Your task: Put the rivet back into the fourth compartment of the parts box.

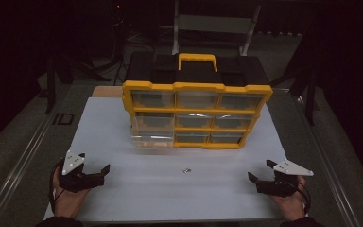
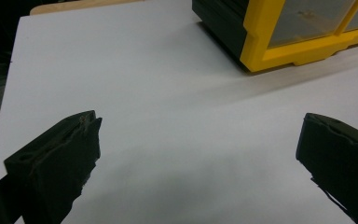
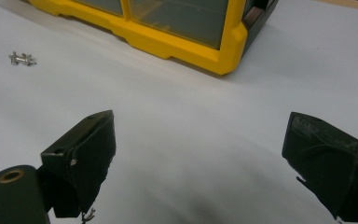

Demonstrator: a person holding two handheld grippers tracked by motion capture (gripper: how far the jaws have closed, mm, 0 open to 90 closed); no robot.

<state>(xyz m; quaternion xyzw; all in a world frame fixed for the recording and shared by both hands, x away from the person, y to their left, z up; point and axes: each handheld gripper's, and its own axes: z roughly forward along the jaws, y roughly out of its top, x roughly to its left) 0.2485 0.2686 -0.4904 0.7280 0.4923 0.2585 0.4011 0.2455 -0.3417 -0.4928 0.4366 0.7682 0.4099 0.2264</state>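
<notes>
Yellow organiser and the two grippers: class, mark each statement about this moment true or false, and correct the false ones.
1. One drawer of the yellow organiser is pulled out. True: the clear drawer on its left column sticks out.
2. The left gripper grips a screw. False: its jaws stand open and empty.
3. Small metal hardware lies on the white board between the grippers. True.
4. The right gripper touches the organiser. False: it rests apart, near the board's front edge.
</notes>
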